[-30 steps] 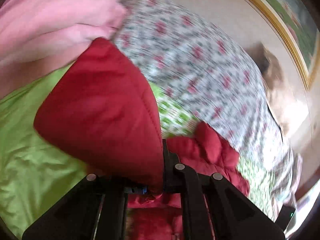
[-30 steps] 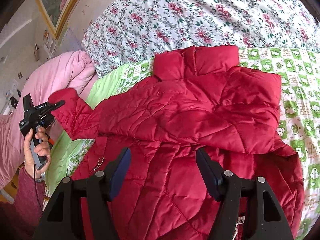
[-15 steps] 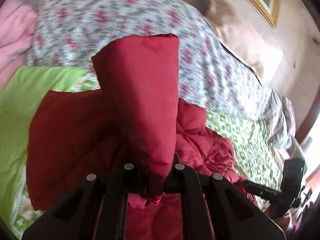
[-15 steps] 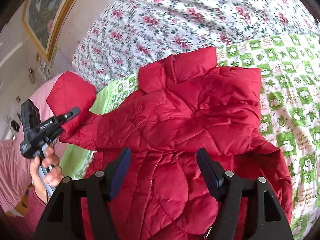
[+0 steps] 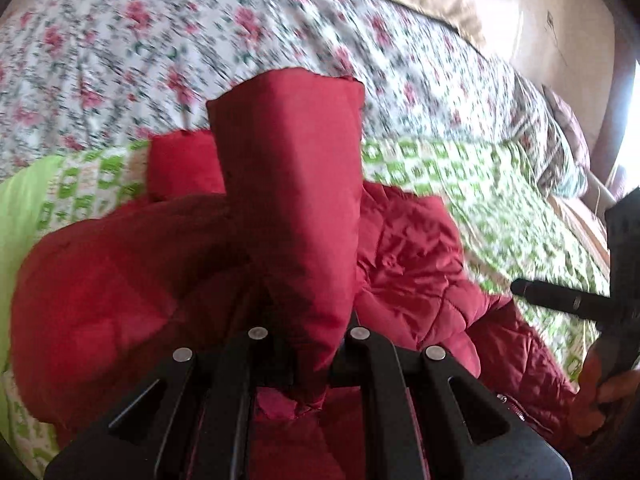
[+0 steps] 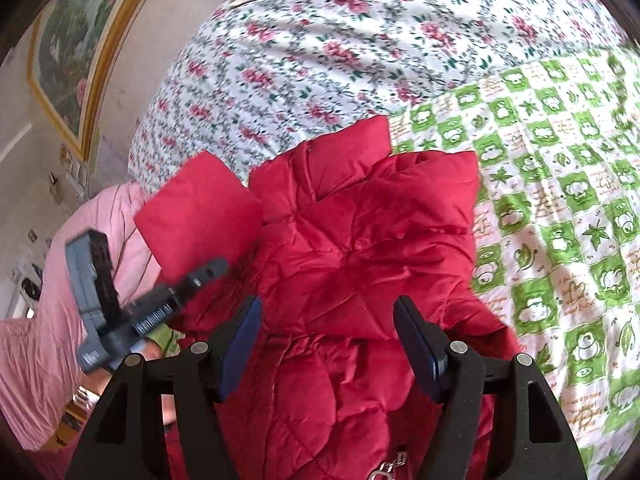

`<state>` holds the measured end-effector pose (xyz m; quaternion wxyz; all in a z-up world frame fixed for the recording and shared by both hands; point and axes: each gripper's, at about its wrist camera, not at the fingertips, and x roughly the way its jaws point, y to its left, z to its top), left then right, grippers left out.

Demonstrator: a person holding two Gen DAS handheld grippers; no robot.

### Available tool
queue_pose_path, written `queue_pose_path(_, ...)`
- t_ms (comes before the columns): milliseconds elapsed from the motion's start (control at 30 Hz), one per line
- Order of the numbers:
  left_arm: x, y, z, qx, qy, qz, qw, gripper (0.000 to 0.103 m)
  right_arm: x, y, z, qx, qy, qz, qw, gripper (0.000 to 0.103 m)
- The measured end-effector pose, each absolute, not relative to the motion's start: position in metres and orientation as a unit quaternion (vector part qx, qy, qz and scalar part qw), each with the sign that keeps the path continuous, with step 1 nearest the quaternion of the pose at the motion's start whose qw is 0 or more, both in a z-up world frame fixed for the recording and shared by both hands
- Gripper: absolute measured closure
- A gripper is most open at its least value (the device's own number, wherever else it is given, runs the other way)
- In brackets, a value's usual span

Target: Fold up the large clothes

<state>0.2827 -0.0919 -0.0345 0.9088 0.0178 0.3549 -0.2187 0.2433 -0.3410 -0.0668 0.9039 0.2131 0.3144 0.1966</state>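
A: Far left in the right wrist view, a pink blanket (image 6: 48,320) bunches at the bed's edge, and just beside it the left claw (image 6: 208,270) is clenched on the red sleeve (image 6: 200,208), cuff lifted above the jacket.

B: Confirmed up close: the sleeve (image 5: 292,200) stands straight out of those pinched fingers, over the jacket's body.

A: Centre now, the red jacket (image 6: 360,248) lies spread on the bed, collar toward the flowered duvet (image 6: 340,52), its far side already folded in.

B: And the right claw (image 6: 328,344) hovers over it, jaws apart, nothing between them. A metal zipper pull shows at the bottom edge.

A: To the right, the green checked sheet (image 6: 560,200) lies under the jacket.
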Motion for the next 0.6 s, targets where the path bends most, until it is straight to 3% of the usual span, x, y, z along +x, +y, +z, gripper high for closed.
queue_pose_path(100,0.283,-0.109,-0.05,0.03,0.365,-0.232,0.901,0.095,0.253,-0.353,-0.071,0.233,0.32,0.195,0.897,0.033)
queue_pose_path(267,0.279,-0.127,-0.069,0.046,0.374,-0.244,0.893,0.083,0.278,-0.361,-0.078,0.276,0.34,0.211,0.874,0.033)
queue_pose_path(600,0.277,-0.13,-0.074,0.043,0.374,-0.251,0.892,0.081,0.332,-0.336,-0.092,0.347,0.379,0.277,0.812,0.033)
